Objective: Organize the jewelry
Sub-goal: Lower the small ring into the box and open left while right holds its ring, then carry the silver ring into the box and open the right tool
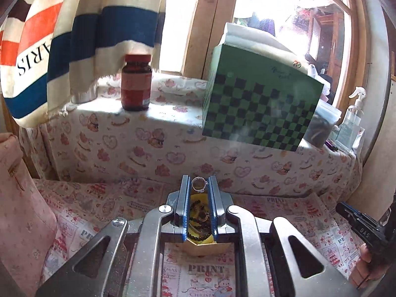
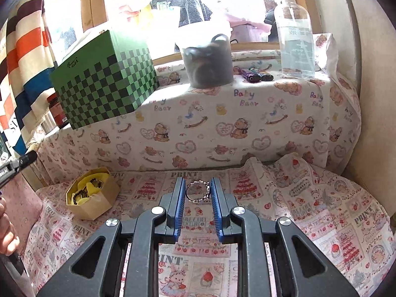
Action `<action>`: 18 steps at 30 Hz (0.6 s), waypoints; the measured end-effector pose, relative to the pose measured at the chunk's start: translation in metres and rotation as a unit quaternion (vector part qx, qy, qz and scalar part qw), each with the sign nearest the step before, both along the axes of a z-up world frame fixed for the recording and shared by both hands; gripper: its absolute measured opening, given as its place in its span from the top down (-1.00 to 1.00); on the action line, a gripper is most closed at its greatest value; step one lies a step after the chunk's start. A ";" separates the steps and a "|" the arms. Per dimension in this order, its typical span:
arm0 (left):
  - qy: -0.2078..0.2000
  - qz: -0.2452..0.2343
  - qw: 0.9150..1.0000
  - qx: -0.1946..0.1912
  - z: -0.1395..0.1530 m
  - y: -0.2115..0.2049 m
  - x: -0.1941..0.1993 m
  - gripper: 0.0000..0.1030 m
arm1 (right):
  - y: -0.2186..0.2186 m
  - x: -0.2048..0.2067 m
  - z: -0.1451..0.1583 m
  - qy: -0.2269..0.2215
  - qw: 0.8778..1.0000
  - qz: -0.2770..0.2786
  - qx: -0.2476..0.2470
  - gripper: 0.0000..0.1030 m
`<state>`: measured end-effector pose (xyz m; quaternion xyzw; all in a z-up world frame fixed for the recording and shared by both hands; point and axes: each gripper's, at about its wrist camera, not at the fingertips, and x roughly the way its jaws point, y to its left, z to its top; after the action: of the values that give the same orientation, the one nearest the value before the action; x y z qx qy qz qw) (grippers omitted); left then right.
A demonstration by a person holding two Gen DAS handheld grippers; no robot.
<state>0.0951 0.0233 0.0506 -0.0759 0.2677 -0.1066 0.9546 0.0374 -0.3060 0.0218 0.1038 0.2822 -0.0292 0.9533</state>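
My left gripper [image 1: 200, 185] has its jaws pinching a plain silver ring [image 1: 198, 184] at the tips, directly above the open octagonal cardboard box [image 1: 205, 247], whose yellow lining holds dark bead bracelets [image 1: 201, 216]. My right gripper [image 2: 198, 190] has its jaws pinching a second ring [image 2: 197, 191], a crown-edged silver one, held over the printed cloth [image 2: 309, 198] covering the surface. In the right wrist view I see the same box [image 2: 92, 193] sitting near the left edge of the surface, well apart from the right gripper. Along the back edge a ledge draped in teddy-bear fabric [image 2: 222, 123] carries a green checkered box [image 2: 106, 76], a brown bottle [image 1: 136, 81], a clear bag of dark items [image 2: 208, 59], two lighters [image 2: 257, 74] and a clear spray bottle [image 2: 294, 32].
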 end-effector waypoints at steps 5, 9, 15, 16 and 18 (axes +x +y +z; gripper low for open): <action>0.022 -0.001 1.000 -0.007 -0.024 0.003 0.019 0.75 | 0.002 -0.001 -0.002 -0.010 1.000 0.010 0.010 0.56; 0.023 -0.008 1.000 0.007 -0.034 0.000 0.022 0.75 | 0.016 -0.004 -0.004 -0.018 0.999 0.024 -0.016 0.56; 0.044 -0.027 0.999 -0.012 -0.046 -0.002 0.030 0.75 | 0.032 -0.009 -0.004 -0.036 0.998 0.052 -0.028 0.56; 0.048 -0.032 0.998 -0.016 -0.048 -0.002 0.030 0.75 | 0.034 -0.010 -0.003 -0.039 0.997 0.057 -0.028 0.56; 0.054 -0.037 0.998 -0.026 -0.050 -0.002 0.029 0.61 | 0.036 -0.015 0.001 -0.058 0.996 0.055 -0.027 0.56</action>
<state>0.1241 0.0217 0.0008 -0.0970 0.3186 -0.1443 0.9318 0.0222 -0.2700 0.0223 0.0641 0.2307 0.0217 0.9707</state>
